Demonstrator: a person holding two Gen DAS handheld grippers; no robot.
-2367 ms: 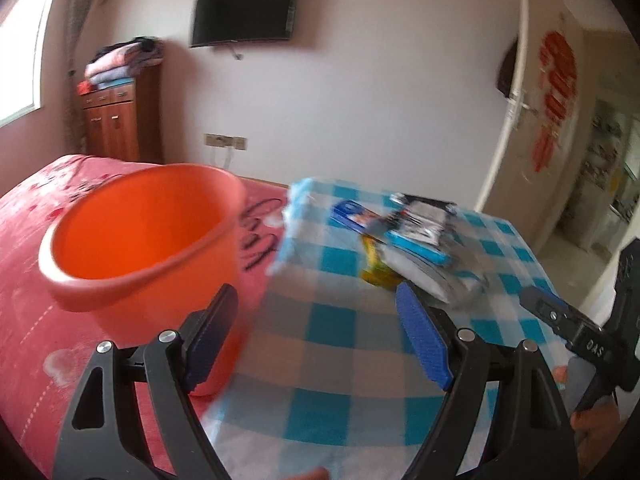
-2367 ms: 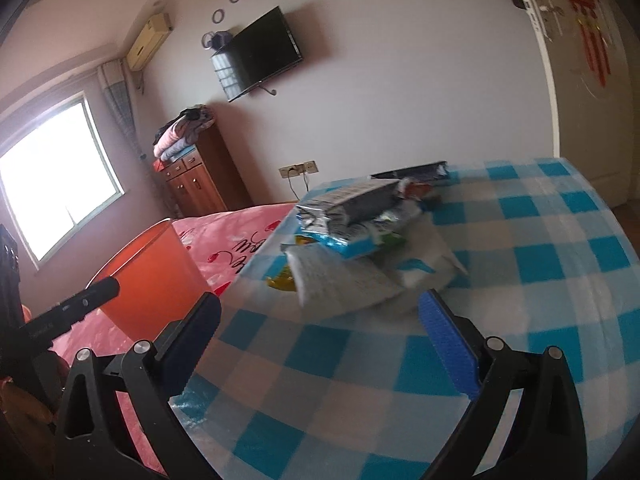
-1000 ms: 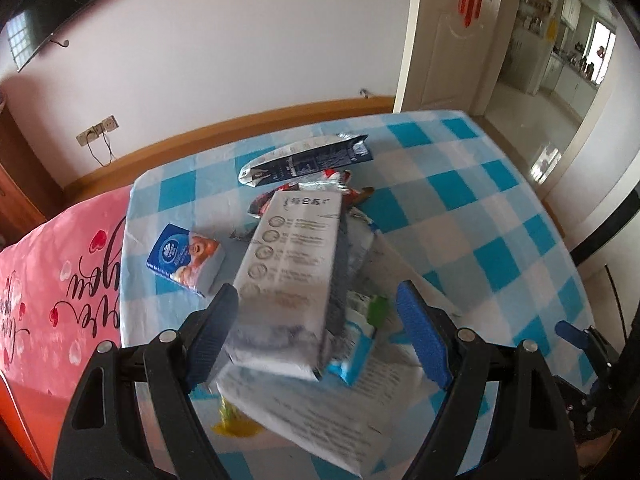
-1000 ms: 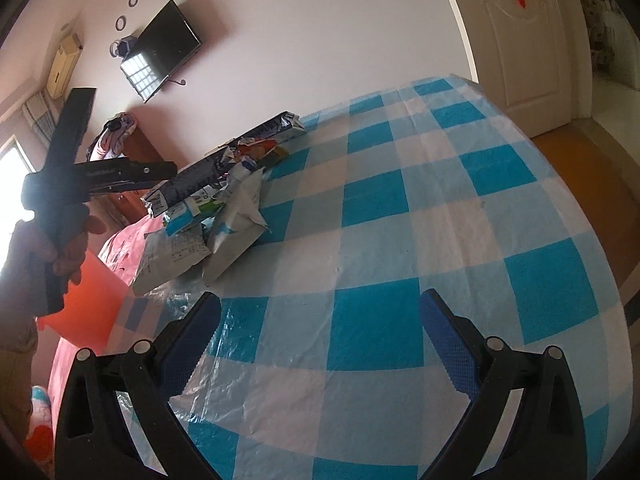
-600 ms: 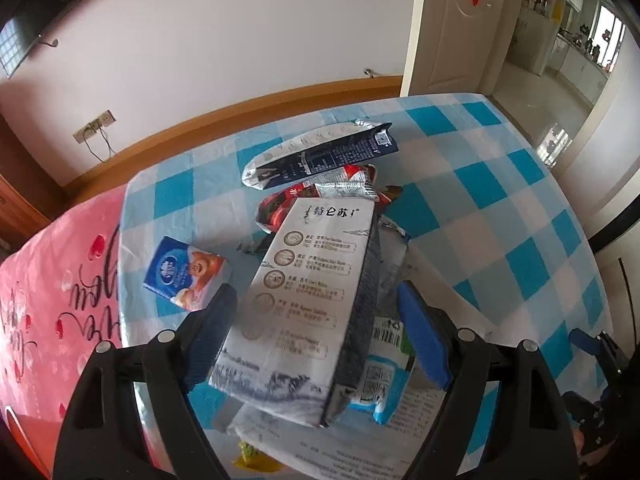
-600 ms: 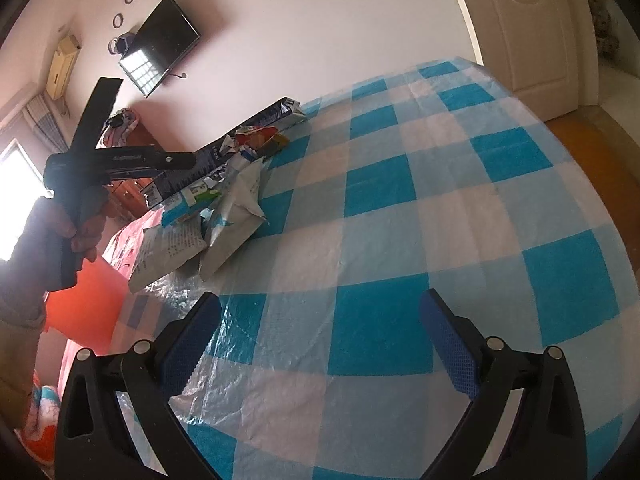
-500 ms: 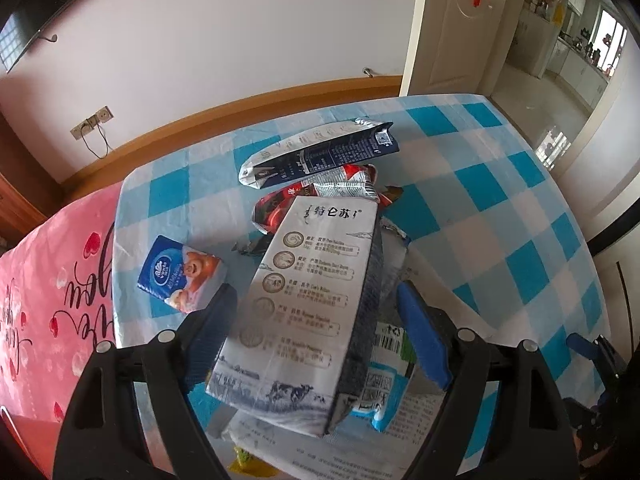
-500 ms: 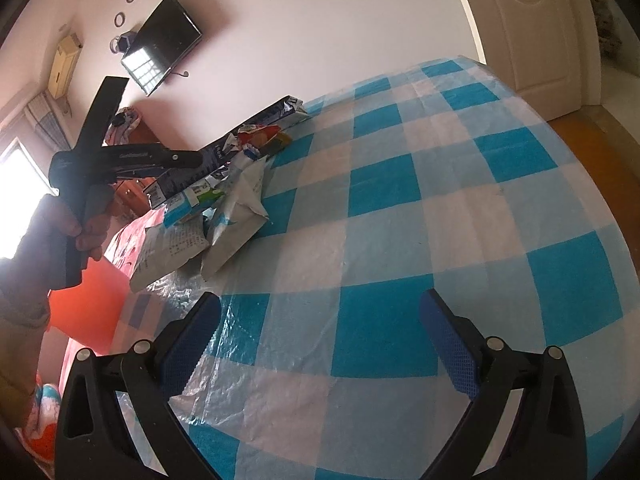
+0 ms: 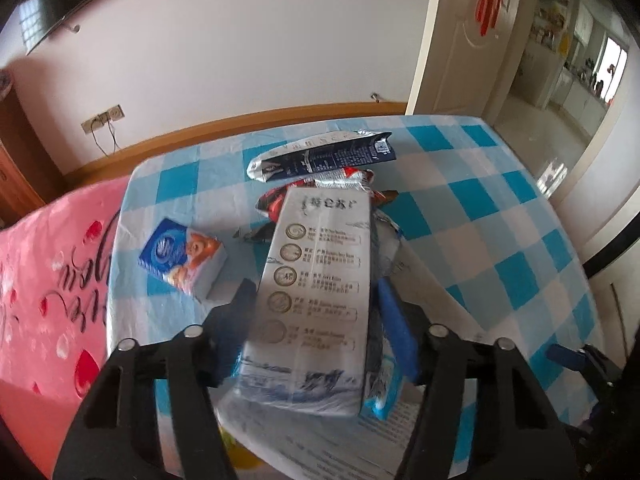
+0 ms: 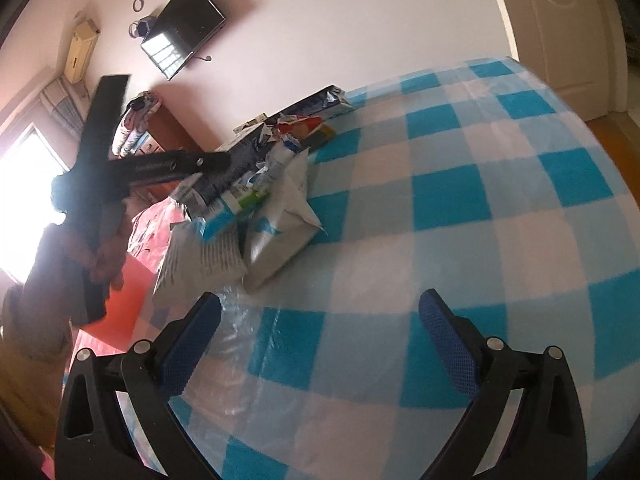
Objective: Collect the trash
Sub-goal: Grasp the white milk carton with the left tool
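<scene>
In the left wrist view, my left gripper point(image 9: 316, 320) is shut on a white milk carton point(image 9: 316, 292) at the top of a trash pile on the blue checked table point(image 9: 500, 216). Behind it lie a dark blue foil pack point(image 9: 324, 160), a red wrapper point(image 9: 348, 178) and a blue tissue pack point(image 9: 182, 256). A printed paper point(image 9: 328, 440) lies under the carton. In the right wrist view, my right gripper point(image 10: 316, 340) is open and empty above the table point(image 10: 480, 200), to the right of the pile point(image 10: 264, 200). The left gripper point(image 10: 224, 168) shows there at the pile.
An orange bucket point(image 10: 124, 300) stands past the table's left edge over the pink bedspread point(image 9: 48, 280). A wooden headboard point(image 9: 240, 128) and a white wall lie behind the table. An open door point(image 9: 460, 40) is at the right.
My left gripper has swung from the orange bucket to above the trash pile and has closed on the white milk carton. My right gripper has stayed open and shifted slightly.
</scene>
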